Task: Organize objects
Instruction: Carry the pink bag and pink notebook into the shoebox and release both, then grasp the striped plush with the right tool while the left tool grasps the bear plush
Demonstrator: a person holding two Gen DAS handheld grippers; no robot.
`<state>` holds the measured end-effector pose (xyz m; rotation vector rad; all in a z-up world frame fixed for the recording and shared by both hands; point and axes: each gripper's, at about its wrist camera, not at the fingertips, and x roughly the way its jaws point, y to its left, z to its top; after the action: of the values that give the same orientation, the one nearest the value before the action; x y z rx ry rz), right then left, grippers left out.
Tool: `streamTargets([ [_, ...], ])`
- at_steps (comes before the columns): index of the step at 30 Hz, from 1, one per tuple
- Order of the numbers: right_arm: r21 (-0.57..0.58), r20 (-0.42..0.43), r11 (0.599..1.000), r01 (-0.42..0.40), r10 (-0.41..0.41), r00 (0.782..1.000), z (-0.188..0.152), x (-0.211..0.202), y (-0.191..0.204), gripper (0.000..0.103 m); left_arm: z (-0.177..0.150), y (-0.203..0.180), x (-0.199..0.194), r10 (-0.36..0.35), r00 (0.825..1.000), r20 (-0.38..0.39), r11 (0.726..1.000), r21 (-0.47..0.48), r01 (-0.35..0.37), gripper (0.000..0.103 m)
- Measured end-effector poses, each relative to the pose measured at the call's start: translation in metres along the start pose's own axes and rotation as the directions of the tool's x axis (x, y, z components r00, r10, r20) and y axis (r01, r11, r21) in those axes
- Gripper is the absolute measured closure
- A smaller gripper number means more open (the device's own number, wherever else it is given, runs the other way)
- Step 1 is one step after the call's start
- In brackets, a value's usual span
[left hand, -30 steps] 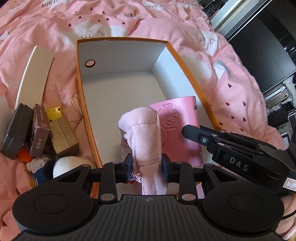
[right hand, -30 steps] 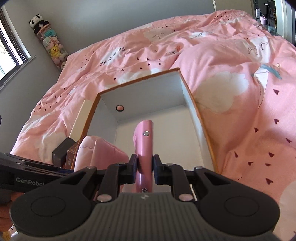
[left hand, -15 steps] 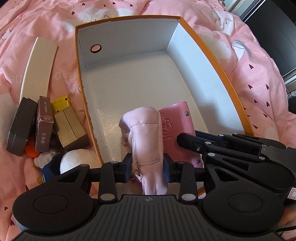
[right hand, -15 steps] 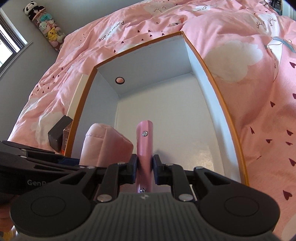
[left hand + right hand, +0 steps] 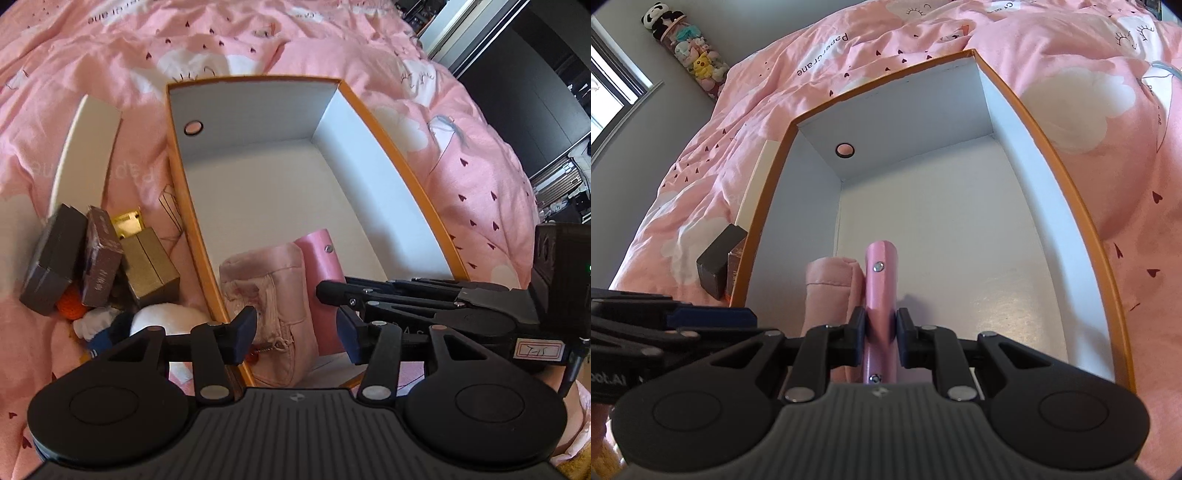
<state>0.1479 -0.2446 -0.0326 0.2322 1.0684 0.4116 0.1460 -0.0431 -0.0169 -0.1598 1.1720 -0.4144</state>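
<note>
Left hand-held gripper (image 5: 295,330): released, fingers apart around the pink pouch (image 5: 271,295) (near-left corner of the box (image 5: 388,147)).
Right hand-held gripper (image 5: 881,332): grasping the upright pink wallet (image 5: 881,280).

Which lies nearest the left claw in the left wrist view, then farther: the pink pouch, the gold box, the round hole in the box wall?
1. Pink pouch, just ahead of the open left claw.
2. Gold box, outside, to the left.
3. Round hole, far wall of the cardboard box.
</note>
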Motion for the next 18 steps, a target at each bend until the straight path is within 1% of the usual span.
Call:
streamTargets([
  [3, -0.038, -0.003, 0.999, 0.017, -0.018, 1.0, 0.0, 0.0, 0.012, 0.085, -0.003, 0.011, -0.021, 0.001, 0.997, 0.08, 1.0, -0.022, 0.0, 0.044],
  [5, -0.074, -0.006, 0.997, 0.034, -0.035, 0.999, -0.001, 0.0, 0.021, 0.085, -0.003, 0.018, -0.027, 0.008, 0.993, 0.116, 0.999, -0.05, -0.002, 0.044],
  [7, -0.111, -0.01, 0.992, 0.054, -0.055, 0.998, -0.002, 0.002, 0.031, 0.085, -0.004, 0.025, -0.028, 0.019, 0.991, 0.134, 0.997, -0.082, -0.008, 0.044],
  [10, -0.16, -0.015, 0.984, 0.074, -0.078, 0.997, -0.006, 0.007, 0.046, 0.084, -0.007, 0.035, -0.023, 0.026, 0.992, 0.127, 0.992, -0.122, -0.01, 0.042],
  [13, -0.185, -0.018, 0.979, 0.081, -0.086, 0.996, -0.009, 0.011, 0.055, 0.083, -0.013, 0.043, -0.017, 0.012, 0.994, 0.113, 0.989, -0.15, 0.005, 0.037],
  [16, -0.161, -0.022, 0.985, 0.059, -0.063, 0.998, -0.008, 0.014, 0.055, 0.077, -0.018, 0.048, -0.011, 0.023, 0.994, 0.105, 0.985, -0.17, -0.005, 0.037],
  [18, -0.126, -0.032, 0.991, 0.037, -0.042, 0.999, -0.007, 0.017, 0.051, 0.076, -0.021, 0.054, -0.008, 0.022, 0.994, 0.106, 0.982, -0.191, -0.002, 0.037],
])
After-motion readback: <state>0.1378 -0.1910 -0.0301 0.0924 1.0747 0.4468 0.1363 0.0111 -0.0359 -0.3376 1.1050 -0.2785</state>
